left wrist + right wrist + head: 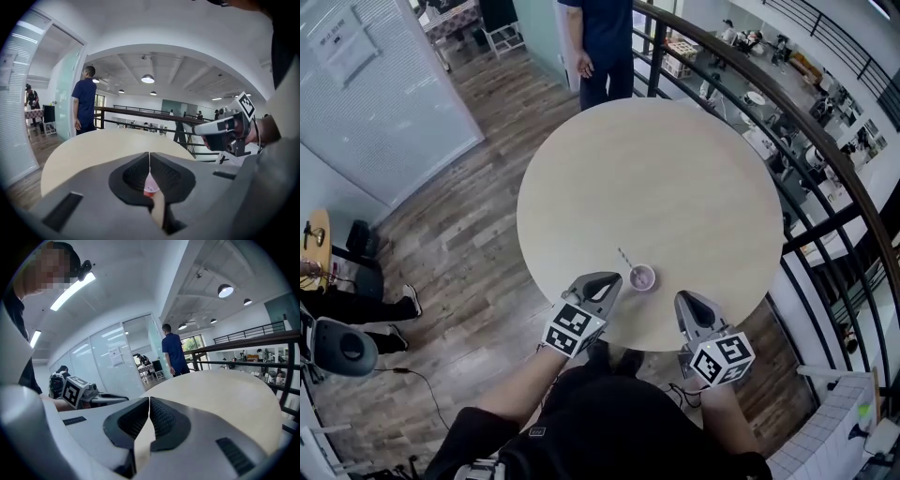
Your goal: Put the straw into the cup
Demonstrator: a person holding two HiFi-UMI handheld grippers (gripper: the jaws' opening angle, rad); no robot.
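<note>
The straw already stands in the small cup near the round table's 6 o'clock edge, leaning toward 11 o'clock, so the task looks finished, with the left gripper and right gripper both closed and empty.

One cup, one straw and one round bench are counted; two tongs are seen, left tongs and right tongs.
</note>
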